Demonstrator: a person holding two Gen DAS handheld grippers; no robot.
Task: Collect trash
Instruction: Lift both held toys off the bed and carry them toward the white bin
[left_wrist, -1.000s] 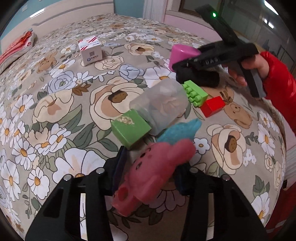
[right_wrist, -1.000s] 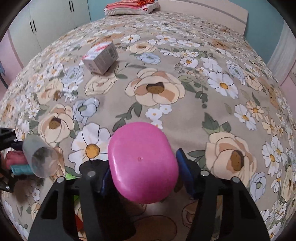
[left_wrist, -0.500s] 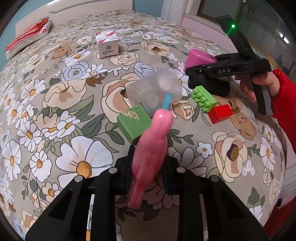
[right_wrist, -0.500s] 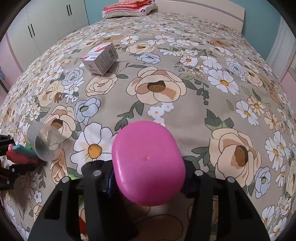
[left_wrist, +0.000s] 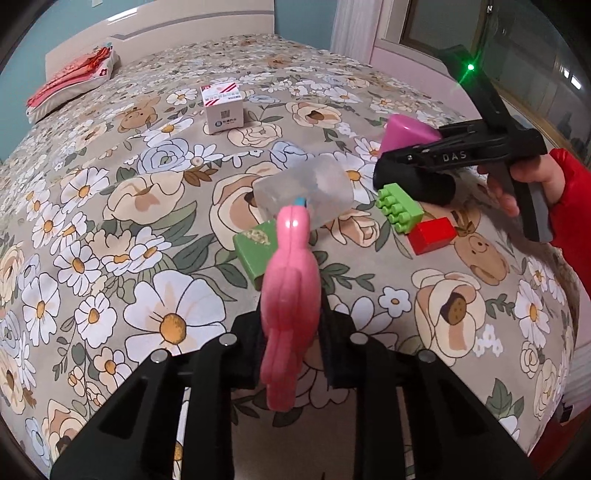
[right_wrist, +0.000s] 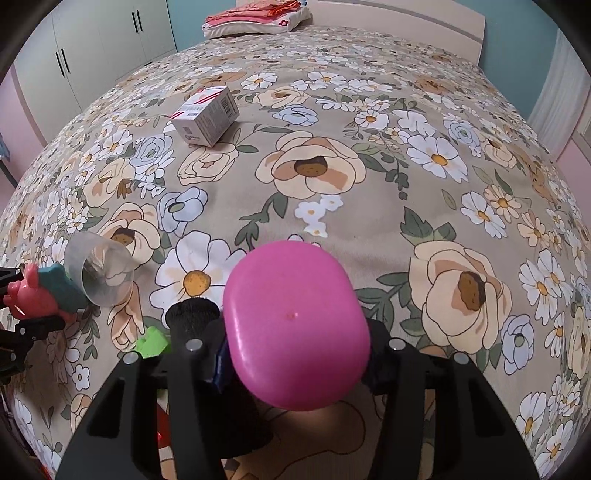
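Observation:
My left gripper (left_wrist: 290, 332) is shut on a pink toy figure (left_wrist: 290, 291) with a teal part; the toy stands edge-on between the pads, above the flowered bedspread (left_wrist: 110, 206). Just beyond it a clear plastic cup (left_wrist: 306, 192) lies on its side against a green block (left_wrist: 255, 251). My right gripper (right_wrist: 295, 354) is shut on a pink plastic cup (right_wrist: 295, 325), bottom toward the camera. In the left wrist view that right gripper (left_wrist: 413, 181) hovers over a green brick (left_wrist: 399, 208) and a red brick (left_wrist: 432, 234). The right wrist view shows the clear cup (right_wrist: 99, 273) and the pink toy (right_wrist: 29, 299) at its left edge.
A white box with red stripes (left_wrist: 223, 110) (right_wrist: 207, 114) lies farther up the bed. Folded red and pink cloth (left_wrist: 70, 81) rests by the headboard. A hand in a red sleeve (left_wrist: 569, 206) holds the right gripper. Wardrobe doors (right_wrist: 92, 48) stand beyond the bed.
The left jaws have closed on the pink toy, which turned from lying flat to edge-on. The left view has tilted up the bed. The right jaws tightened slightly on the pink cup.

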